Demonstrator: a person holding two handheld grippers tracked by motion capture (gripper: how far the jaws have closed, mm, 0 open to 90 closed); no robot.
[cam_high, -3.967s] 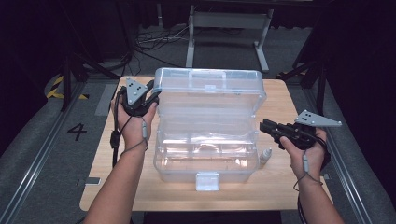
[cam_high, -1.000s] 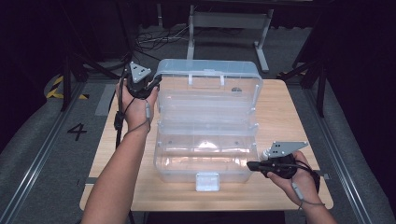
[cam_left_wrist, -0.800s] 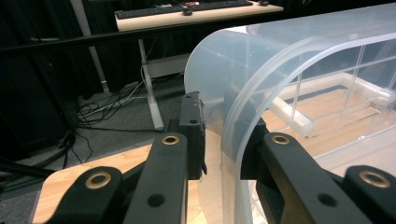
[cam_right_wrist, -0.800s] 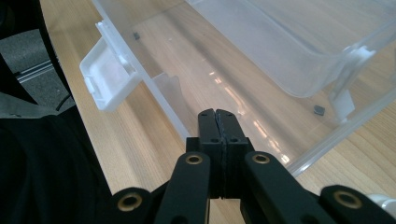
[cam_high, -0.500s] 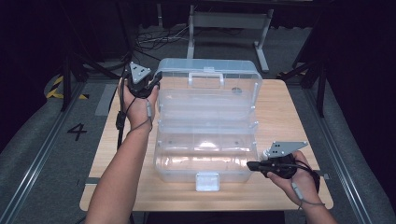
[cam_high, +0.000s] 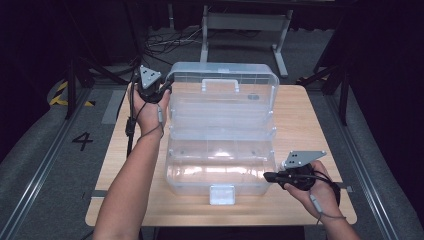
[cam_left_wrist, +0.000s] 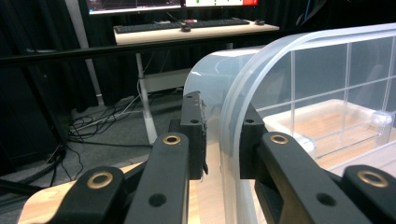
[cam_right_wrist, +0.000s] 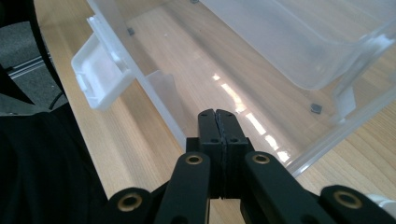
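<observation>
The left gripper (cam_high: 159, 91) sits at the far left corner of a clear plastic toolbox (cam_high: 222, 135). In the left gripper view its two black jaws straddle the curved edge of the box's raised lid (cam_left_wrist: 261, 93), one jaw on each side of the thin plastic wall, closed down to about the wall's thickness. The left hand (cam_high: 147, 107) holds it from below, forearm stretching along the box's left side.

The right gripper (cam_high: 269, 176) lies at the near right corner of the box. In the right gripper view its jaws are pressed flat together with nothing between them (cam_right_wrist: 217, 126), their tips just beside the clear front wall of the box base (cam_right_wrist: 196, 88), close to touching. The right hand (cam_high: 307, 185) rests over bare wood near the table's right front edge.

There is one toolbox, standing open in the middle of a single wooden table (cam_high: 310, 120). It has one white carrying handle (cam_high: 220, 84) on the upright lid, one inner tray (cam_high: 222, 115) lifted between lid and base, and one white latch (cam_high: 222, 194) hanging off the front wall toward the person. The base looks empty.

Open wood runs down both sides of the box, wider on the right, with a narrow strip in front. The box reaches almost to the far edge.

Beyond the table are dark floor, loose cables (cam_high: 165, 42) and the legs of a pale desk (cam_high: 245, 25). A number 4 (cam_high: 82, 141) is marked on the grey floor at left, near yellow-black tape (cam_high: 62, 92).
</observation>
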